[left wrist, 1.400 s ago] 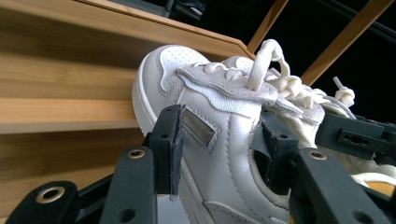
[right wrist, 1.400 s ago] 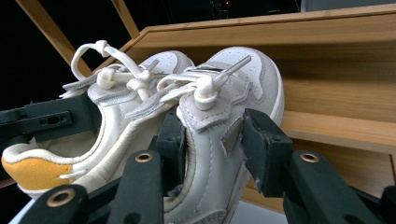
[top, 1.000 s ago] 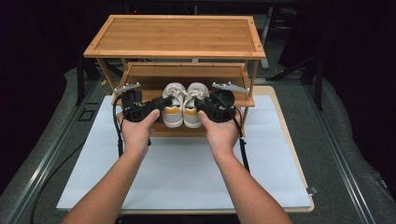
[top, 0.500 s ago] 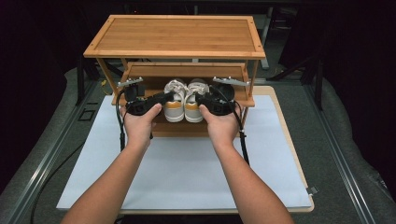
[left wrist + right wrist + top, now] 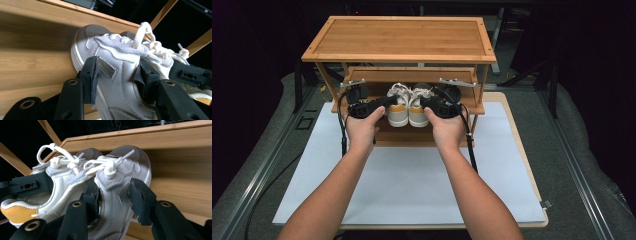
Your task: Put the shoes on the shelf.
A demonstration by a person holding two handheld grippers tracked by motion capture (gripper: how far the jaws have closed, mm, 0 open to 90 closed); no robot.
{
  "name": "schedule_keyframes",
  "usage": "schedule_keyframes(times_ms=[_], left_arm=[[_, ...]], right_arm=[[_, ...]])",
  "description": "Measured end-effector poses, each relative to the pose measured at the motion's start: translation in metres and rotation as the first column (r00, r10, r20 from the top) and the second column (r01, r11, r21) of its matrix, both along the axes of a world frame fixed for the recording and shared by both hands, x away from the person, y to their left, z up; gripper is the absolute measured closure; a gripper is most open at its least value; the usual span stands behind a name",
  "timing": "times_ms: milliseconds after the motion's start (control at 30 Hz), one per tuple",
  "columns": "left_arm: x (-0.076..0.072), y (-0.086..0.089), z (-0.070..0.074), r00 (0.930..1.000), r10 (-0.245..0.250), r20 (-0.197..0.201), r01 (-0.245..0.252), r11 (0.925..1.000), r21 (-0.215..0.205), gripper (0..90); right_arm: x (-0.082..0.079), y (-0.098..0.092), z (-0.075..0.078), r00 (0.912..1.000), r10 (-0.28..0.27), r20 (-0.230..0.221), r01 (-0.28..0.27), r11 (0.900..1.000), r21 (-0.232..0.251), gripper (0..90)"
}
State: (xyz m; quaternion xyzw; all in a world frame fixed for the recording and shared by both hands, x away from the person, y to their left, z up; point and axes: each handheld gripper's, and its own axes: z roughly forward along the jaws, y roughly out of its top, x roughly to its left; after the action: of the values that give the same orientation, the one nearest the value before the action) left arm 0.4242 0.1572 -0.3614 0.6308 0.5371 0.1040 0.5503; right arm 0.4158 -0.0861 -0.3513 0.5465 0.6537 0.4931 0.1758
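Pair of white leather sneakers [image 5: 404, 107] with tan heels on bamboo rack's middle shelf [image 5: 472, 107], clamped side by side, left hand-held gripper [image 5: 384, 102] and right hand-held gripper [image 5: 424, 102] each part-open across one upper, presumably for joint placement.

Shoes [image 5: 404, 105] side by side, touching, on middle shelf [image 5: 472, 105] of wooden rack [image 5: 402, 37]; top board close overhead, side posts flank opening; shelf bare left and right of pair; white mat [image 5: 412, 180] in front open; clearance behind toes probably tight, hard to judge
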Motion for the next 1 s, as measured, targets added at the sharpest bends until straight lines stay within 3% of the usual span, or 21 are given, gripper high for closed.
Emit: schedule_keyframes(times_ms=[300, 367, 433, 500, 667, 1000], left_arm=[[0.010, -0.002, 0.001, 1.0000, -0.004, 0.000, 0.004, 1.0000, 0.009, 56.4], [0.012, -0.003, 0.002, 1.0000, -0.004, -0.004, 0.004, 0.9999, 0.016, 56.3], [0.014, -0.002, 0.003, 0.9999, -0.010, -0.012, 0.010, 0.9996, 0.025, 56.2], [0.017, -0.002, 0.003, 0.9997, -0.014, -0.020, 0.014, 0.9998, 0.015, 55.6], [0.022, -0.001, 0.004, 0.9992, -0.012, -0.039, 0.012, 0.9999, -0.001, 54.2], [0.021, 0.002, 0.008, 0.9988, -0.026, -0.041, 0.026, 0.9996, -0.006, 49.1]], right_arm=[[0.008, -0.003, 0.000, 0.9999, -0.003, -0.016, 0.003, 1.000, 0.007, 60.2], [0.011, -0.003, -0.002, 0.9999, -0.009, -0.005, 0.010, 0.999, 0.034, 60.0], [0.012, -0.004, 0.000, 0.9997, -0.004, -0.025, 0.004, 1.000, 0.021, 59.7], [0.014, -0.003, -0.001, 0.9998, -0.017, -0.013, 0.017, 1.000, 0.023, 59.2], [0.019, -0.002, 0.002, 0.9989, -0.030, -0.035, 0.030, 0.999, 0.012, 57.7], [0.021, -0.003, 0.005, 0.9986, -0.014, -0.050, 0.014, 1.000, -0.003, 55.7]])
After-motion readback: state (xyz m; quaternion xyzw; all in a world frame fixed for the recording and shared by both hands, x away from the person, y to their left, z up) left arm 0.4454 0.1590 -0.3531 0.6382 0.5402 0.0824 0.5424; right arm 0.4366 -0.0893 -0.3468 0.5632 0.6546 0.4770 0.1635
